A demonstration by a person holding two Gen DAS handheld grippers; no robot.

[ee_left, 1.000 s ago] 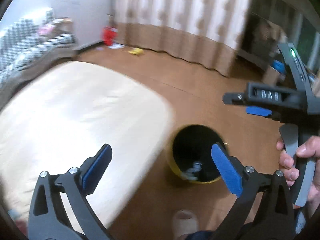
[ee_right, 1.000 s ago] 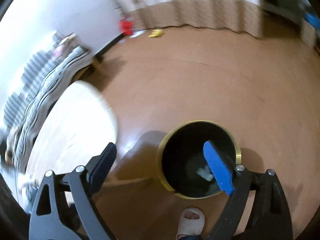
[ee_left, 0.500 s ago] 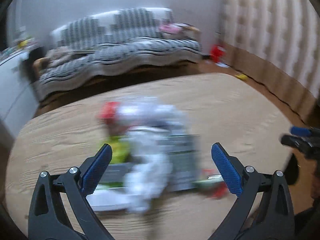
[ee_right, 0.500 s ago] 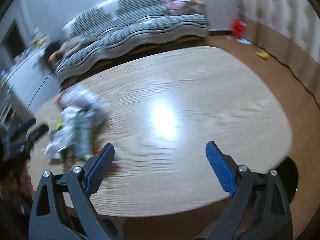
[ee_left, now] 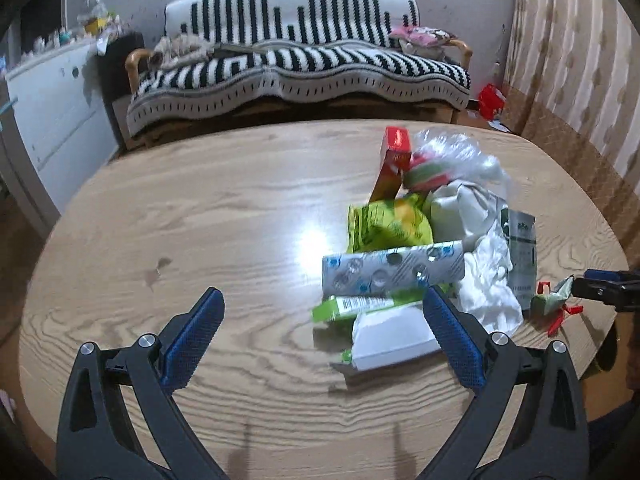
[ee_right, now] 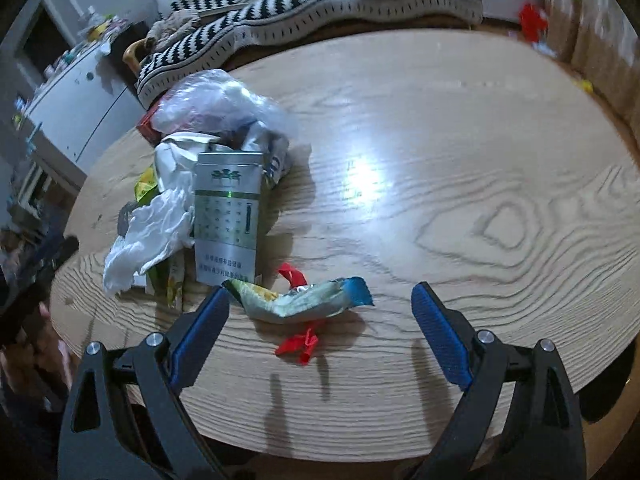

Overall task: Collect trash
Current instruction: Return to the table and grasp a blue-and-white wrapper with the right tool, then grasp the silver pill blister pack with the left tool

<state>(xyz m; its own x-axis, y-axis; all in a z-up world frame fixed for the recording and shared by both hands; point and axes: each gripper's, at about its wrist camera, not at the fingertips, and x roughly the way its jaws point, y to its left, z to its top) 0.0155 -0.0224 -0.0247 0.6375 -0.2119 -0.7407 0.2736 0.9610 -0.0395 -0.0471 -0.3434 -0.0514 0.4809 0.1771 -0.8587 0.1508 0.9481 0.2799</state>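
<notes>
A heap of trash lies on the oval wooden table (ee_left: pixel 200 216): a blister pack (ee_left: pixel 392 270), a white box (ee_left: pixel 394 340), a green packet (ee_left: pixel 390 224), a red carton (ee_left: pixel 394 160), white tissue (ee_left: pixel 490 280) and a clear plastic bag (ee_left: pixel 456 152). My left gripper (ee_left: pixel 320 340) is open above the table, its right finger beside the white box. My right gripper (ee_right: pixel 320 338) is open over a crumpled wrapper (ee_right: pixel 304 300) and red scraps (ee_right: pixel 298 344). A silver cigarette pack (ee_right: pixel 228 216) lies just beyond. The right gripper's tip also shows in the left wrist view (ee_left: pixel 604 288).
A striped sofa (ee_left: pixel 296 60) stands behind the table. A white cabinet (ee_left: pixel 48 104) is at the left. Curtains (ee_left: pixel 580 60) hang at the right. The table (ee_right: pixel 460 180) has bare wood to the right of the heap.
Both grippers have swung from the black bin on the floor up to the table. The trash heap now lies in front of them. Both stay open.
</notes>
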